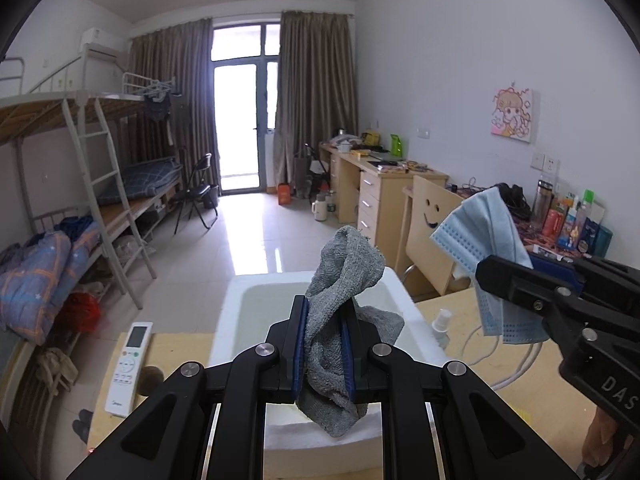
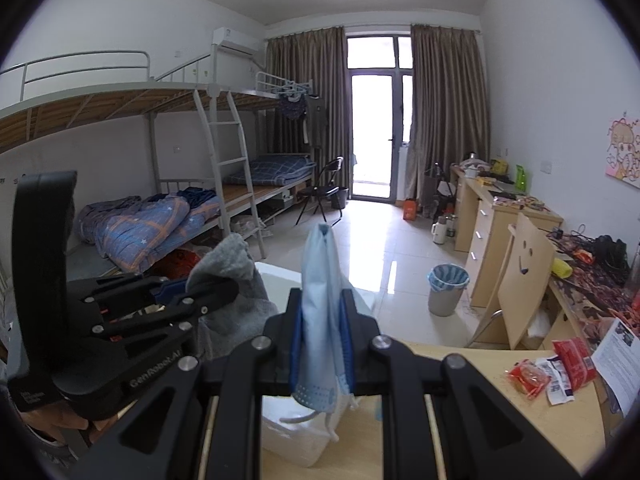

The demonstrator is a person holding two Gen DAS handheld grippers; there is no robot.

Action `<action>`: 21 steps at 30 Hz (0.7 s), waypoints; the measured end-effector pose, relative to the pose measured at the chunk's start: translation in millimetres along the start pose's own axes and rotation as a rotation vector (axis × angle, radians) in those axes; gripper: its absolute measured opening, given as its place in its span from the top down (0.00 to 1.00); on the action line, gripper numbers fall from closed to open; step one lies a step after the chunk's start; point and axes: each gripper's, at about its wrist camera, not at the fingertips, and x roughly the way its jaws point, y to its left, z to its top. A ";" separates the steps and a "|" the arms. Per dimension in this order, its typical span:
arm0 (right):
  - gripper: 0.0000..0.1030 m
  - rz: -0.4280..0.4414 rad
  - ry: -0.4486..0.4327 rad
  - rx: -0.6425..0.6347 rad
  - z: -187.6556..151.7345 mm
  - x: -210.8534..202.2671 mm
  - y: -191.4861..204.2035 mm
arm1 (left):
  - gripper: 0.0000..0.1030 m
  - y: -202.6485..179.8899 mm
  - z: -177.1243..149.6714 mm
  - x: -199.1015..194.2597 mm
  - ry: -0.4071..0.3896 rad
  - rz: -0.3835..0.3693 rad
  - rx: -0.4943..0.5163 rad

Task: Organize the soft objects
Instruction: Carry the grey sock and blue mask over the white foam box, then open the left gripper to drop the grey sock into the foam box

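The left tongs are closed on a grey terry cloth, pinched between the blue pads so that one twisted end stands up above the jaws and the other hangs down below them. The cloth is held over a white foam box that sits on the light wooden table, its open top facing up.

The right tongs are closed on a pale blue face mask, folded lengthwise and gripped at its middle; the upper part rises straight above the jaws and the dotted lower edge, with its white ear loops, dangles beneath. In the left wrist view the mask hangs just right of the box and a little above the table, well clear of the cloth. In the right wrist view the left tongs appear at the left with the grey cloth bunched around them, beside the mask but not touching it.

On the table, a white remote control lies left of the box, and a small white spray bottle stands just right of it beside a white cable. Red snack packets lie on the table's right side. Beyond the table stands a wooden chair with a smiley face on its back, and a bunk bed lines the far left wall.
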 end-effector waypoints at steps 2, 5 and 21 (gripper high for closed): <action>0.80 -0.006 -0.001 0.003 0.0 -2.0 -2.8 | 0.84 -1.3 1.1 1.8 0.004 -0.011 -0.003; 0.80 -0.018 0.001 0.007 -0.5 -4.2 -5.2 | 0.84 -1.7 2.3 2.5 0.005 -0.003 0.003; 0.80 -0.045 -0.001 0.024 -3.2 -8.6 -14.9 | 0.01 -4.6 3.2 -4.7 -0.056 0.086 0.001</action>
